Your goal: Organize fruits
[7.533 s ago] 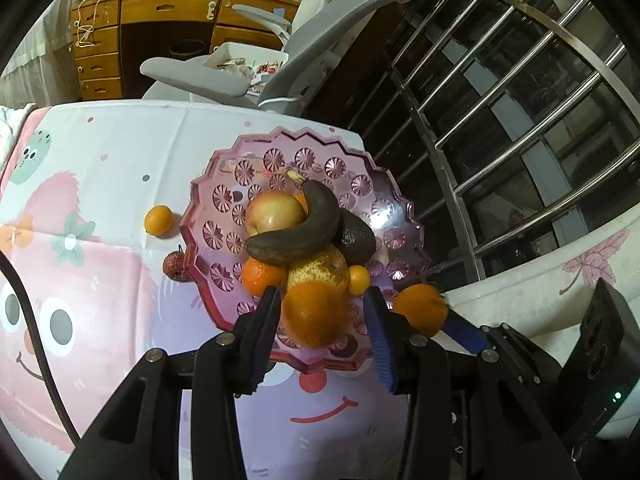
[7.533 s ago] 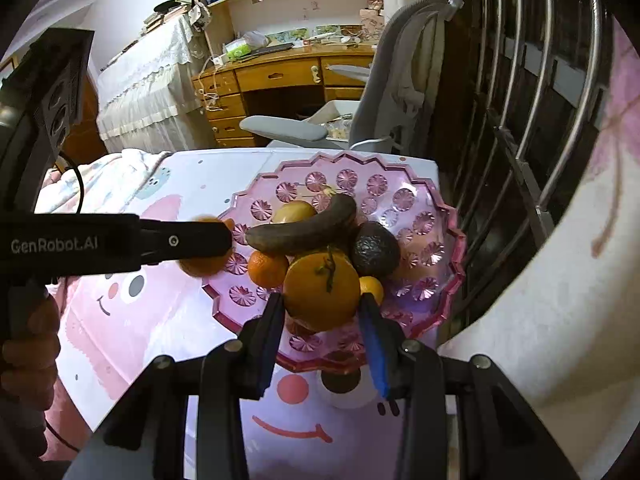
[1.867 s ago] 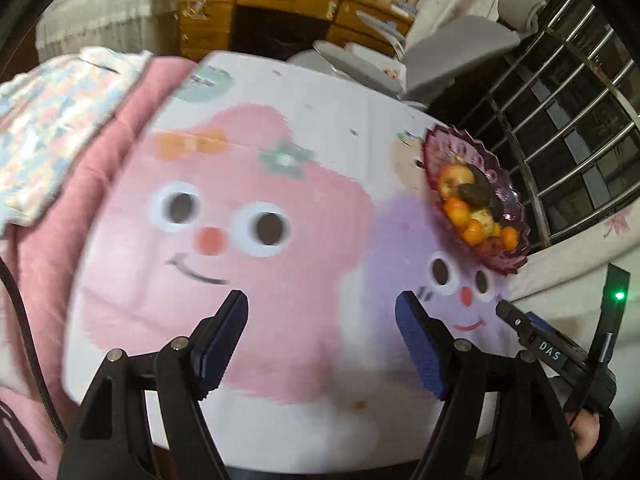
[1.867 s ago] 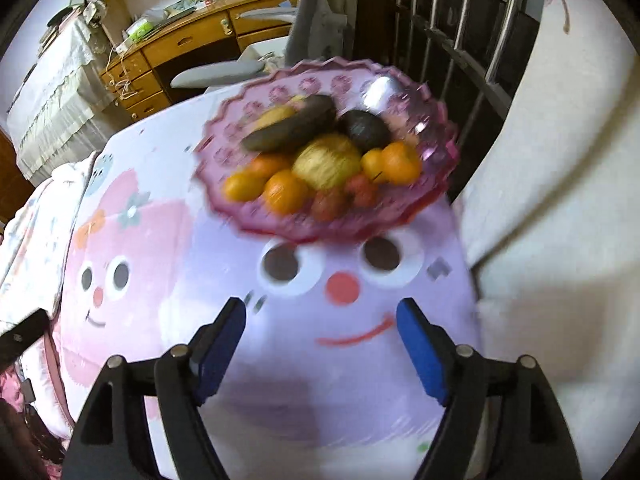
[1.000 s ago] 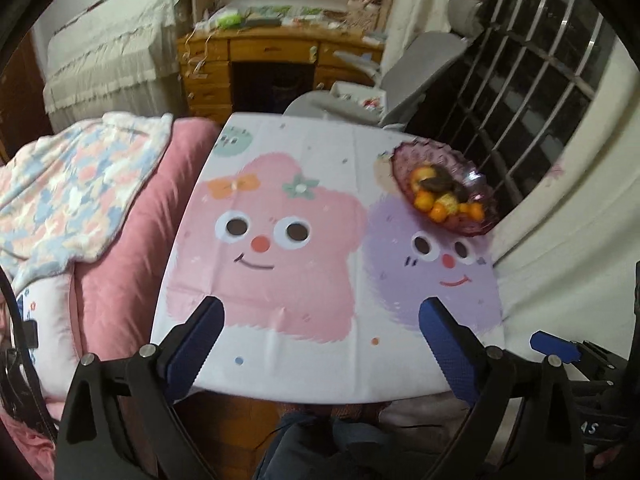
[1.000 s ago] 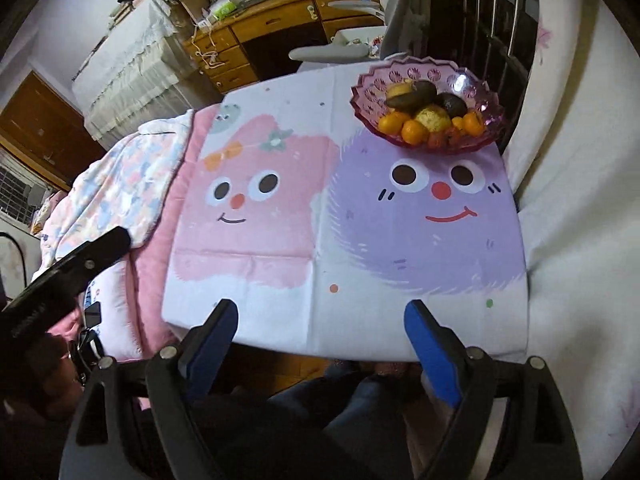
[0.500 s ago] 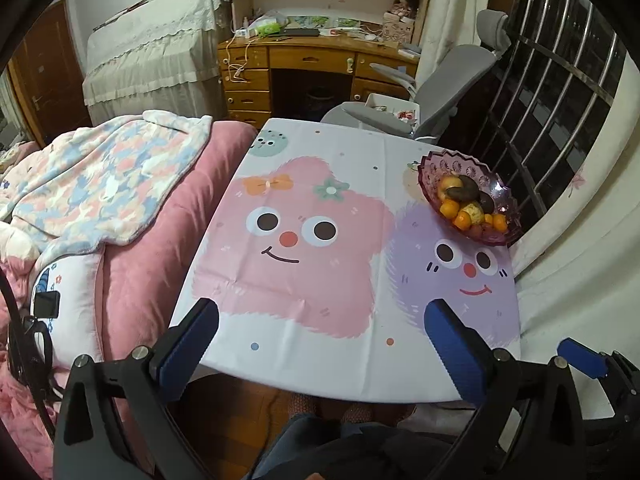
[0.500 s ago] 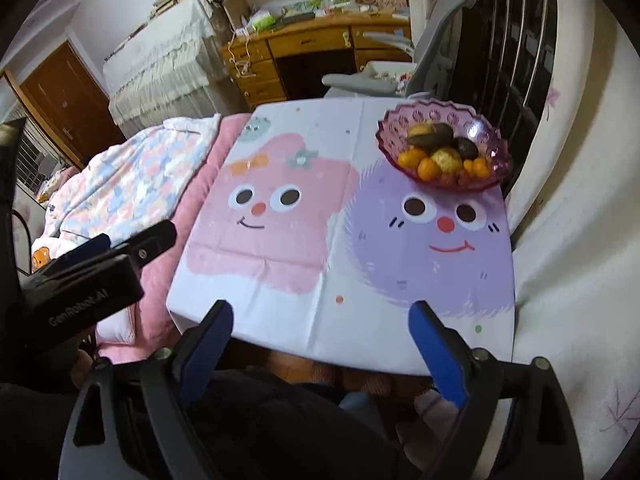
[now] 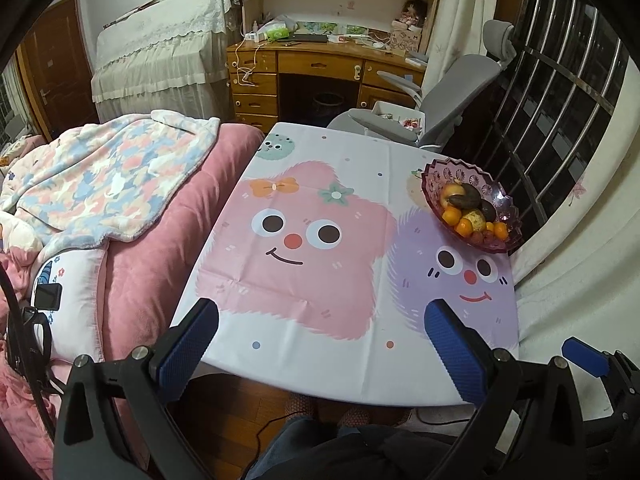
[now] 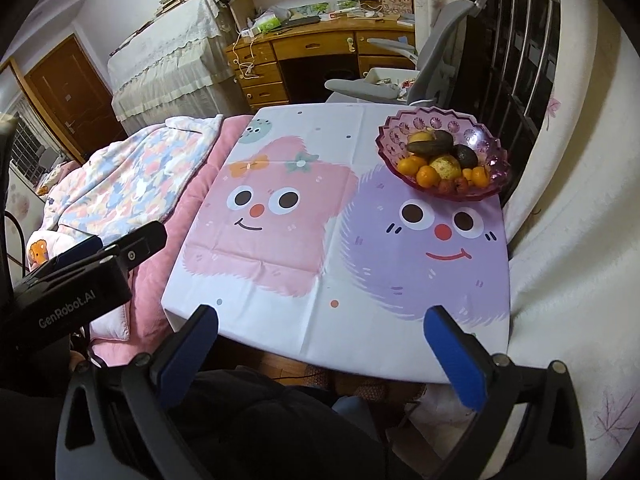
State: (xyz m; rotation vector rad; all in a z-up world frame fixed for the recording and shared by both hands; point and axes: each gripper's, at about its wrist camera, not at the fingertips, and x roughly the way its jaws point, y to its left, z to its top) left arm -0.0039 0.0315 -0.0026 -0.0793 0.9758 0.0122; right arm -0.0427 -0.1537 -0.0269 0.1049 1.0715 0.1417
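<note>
A purple glass fruit bowl (image 9: 505, 199) stands at the table's far right corner; it also shows in the right wrist view (image 10: 490, 145). It holds oranges (image 10: 427, 175), a dark banana (image 10: 431, 145), an avocado (image 10: 466, 156), an apple (image 9: 449, 195) and small red fruits (image 10: 451, 187). My left gripper (image 9: 322, 342) is open and empty, held back over the table's near edge. My right gripper (image 10: 320, 346) is open and empty, also near that edge. The left gripper's body (image 10: 76, 288) shows at the left of the right wrist view.
The table wears a cartoon cloth (image 9: 304, 248). A bed with a pink quilt (image 9: 132, 232) lies along the left. A grey office chair (image 9: 448, 96) and wooden desk (image 9: 320, 68) stand behind the table. A barred window (image 9: 560, 92) is at the right.
Both grippers have pulled far back and up from the bowl to the table's near edge. Both let go of oranges, which now lie in the bowl.
</note>
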